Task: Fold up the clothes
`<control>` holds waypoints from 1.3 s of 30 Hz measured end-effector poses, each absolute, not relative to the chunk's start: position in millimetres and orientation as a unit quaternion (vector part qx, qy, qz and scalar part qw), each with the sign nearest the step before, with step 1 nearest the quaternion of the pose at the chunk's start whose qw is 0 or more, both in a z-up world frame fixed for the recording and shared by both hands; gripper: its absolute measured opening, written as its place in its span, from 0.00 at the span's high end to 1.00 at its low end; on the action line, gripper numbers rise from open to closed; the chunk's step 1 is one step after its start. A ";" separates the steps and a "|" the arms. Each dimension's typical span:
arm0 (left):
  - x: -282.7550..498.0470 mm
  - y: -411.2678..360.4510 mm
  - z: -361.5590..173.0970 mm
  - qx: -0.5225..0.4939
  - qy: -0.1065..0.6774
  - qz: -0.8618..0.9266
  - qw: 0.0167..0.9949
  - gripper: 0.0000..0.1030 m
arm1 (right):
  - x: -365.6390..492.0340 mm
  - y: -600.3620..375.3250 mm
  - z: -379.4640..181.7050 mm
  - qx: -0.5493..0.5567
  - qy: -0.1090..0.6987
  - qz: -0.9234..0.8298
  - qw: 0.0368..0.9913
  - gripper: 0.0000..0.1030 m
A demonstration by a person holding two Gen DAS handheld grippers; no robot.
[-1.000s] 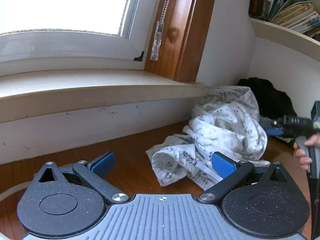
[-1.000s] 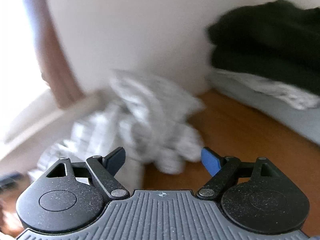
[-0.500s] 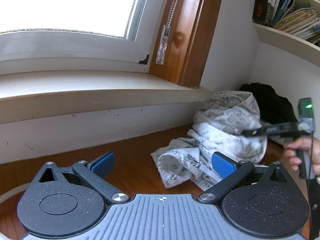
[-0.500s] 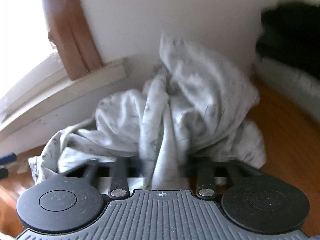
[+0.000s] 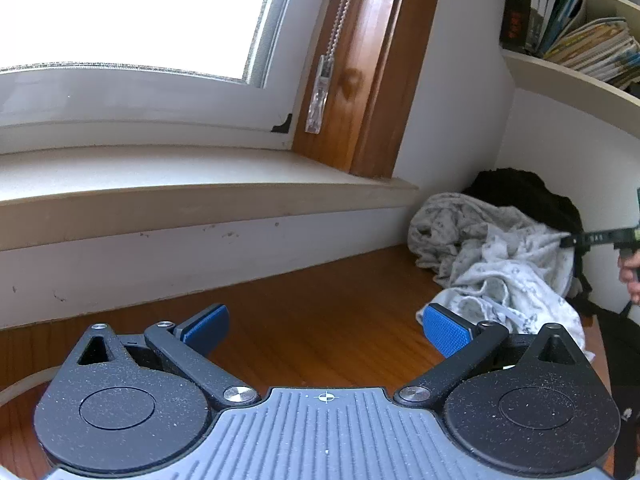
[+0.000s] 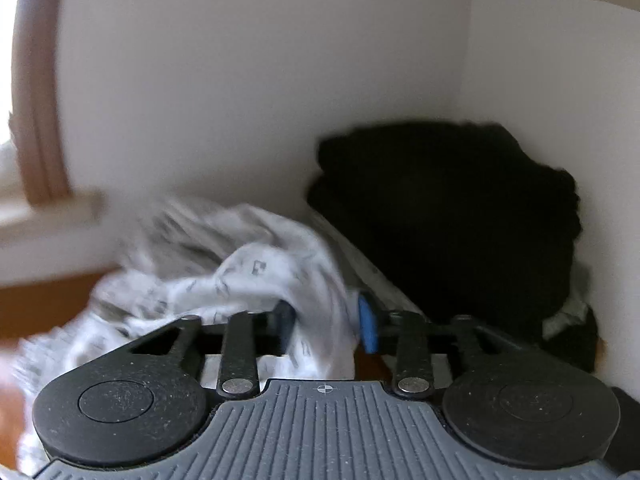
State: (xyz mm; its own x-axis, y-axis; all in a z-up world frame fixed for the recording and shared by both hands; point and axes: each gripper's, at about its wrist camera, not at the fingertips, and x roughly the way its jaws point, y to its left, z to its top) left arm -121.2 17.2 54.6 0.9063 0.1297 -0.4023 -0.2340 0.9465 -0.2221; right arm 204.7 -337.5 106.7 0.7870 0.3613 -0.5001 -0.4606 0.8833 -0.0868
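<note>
The left gripper [image 5: 324,328] hangs with jaws spread over bare wooden floor [image 5: 320,304]. Right of it, a crumpled white patterned garment [image 5: 500,268] (long axis unreadable) is pinched by the right gripper [image 6: 326,322], its jaws opening, beside dark clothes [image 6: 460,220].

A glossy brown wooden tabletop [image 5: 320,312] bears a crumpled white patterned garment [image 5: 500,276] and, seemingly, dark black clothing [image 5: 528,196] cornerward.

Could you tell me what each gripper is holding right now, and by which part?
The right gripper has a bunched fold of the patterned white garment between its opening jaws; the left gripper holds nothing.
</note>
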 end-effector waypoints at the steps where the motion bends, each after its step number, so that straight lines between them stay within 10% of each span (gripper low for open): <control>1: -120.5 17.4 53.5 -0.134 0.197 0.094 0.967 0.00 | 203.6 -339.8 103.0 -0.101 0.238 0.215 0.942 0.60; 39: -105.8 -5.6 50.1 -0.099 0.203 0.063 0.972 0.00 | 161.9 -311.8 15.9 -0.041 0.285 0.324 0.901 0.37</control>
